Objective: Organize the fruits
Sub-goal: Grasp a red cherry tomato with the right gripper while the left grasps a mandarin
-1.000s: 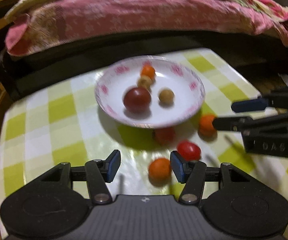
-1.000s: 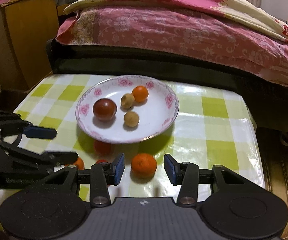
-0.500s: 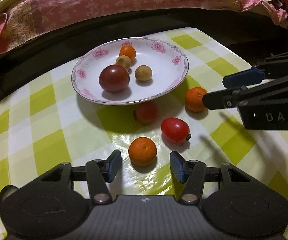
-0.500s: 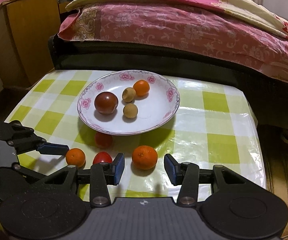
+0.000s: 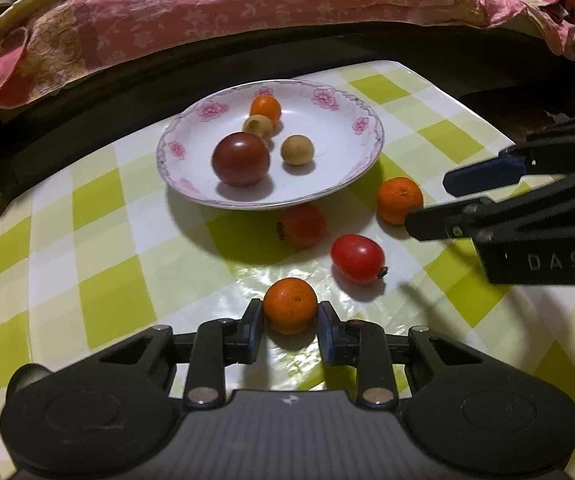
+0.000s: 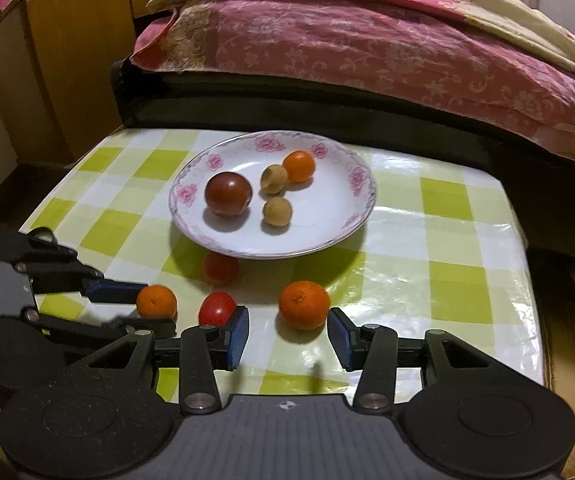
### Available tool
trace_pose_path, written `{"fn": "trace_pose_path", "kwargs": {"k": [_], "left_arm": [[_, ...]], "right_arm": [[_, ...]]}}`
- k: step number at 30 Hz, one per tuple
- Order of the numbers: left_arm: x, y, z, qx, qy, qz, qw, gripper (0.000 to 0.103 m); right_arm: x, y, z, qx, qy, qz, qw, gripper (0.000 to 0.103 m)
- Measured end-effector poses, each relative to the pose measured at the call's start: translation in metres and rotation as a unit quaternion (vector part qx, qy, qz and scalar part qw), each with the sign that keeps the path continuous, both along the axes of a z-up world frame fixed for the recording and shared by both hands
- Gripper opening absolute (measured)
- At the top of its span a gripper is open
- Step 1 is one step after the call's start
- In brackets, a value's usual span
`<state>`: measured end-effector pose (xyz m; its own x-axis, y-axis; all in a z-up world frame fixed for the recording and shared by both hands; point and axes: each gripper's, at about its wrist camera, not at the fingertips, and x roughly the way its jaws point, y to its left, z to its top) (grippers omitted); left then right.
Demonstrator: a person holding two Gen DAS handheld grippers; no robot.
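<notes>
oranges: 3 | red tomatoes: 2 | dark tomato: 1 | longans: 2 | plate: 1

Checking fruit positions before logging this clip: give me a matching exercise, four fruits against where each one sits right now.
Things:
1. dark tomato
2. oblong red tomato
3. small orange
4. larger orange

Places:
A. between the left gripper pads, touched on both sides
B. on the plate
C. on the tablecloth, just ahead of the open right gripper, untouched
D. loose on the tablecloth, no gripper around it

Pairs: 1-B, 2-D, 3-A, 4-C
</notes>
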<state>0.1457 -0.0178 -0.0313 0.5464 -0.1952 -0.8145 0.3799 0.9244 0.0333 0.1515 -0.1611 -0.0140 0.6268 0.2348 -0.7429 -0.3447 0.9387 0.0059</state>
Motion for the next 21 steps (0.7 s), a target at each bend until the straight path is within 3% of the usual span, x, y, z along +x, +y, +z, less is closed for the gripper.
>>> {"fn": "trace_pose_path", "kwargs": {"k": [21], "left_arm": [[-0.008, 0.013, -0.004, 0.003, -0.006, -0.010, 0.9999, 0.039]], "right_arm": [[0.014, 0.046, -0.021, 0.008, 0.031, 0.058, 0.998, 0.040]]}}
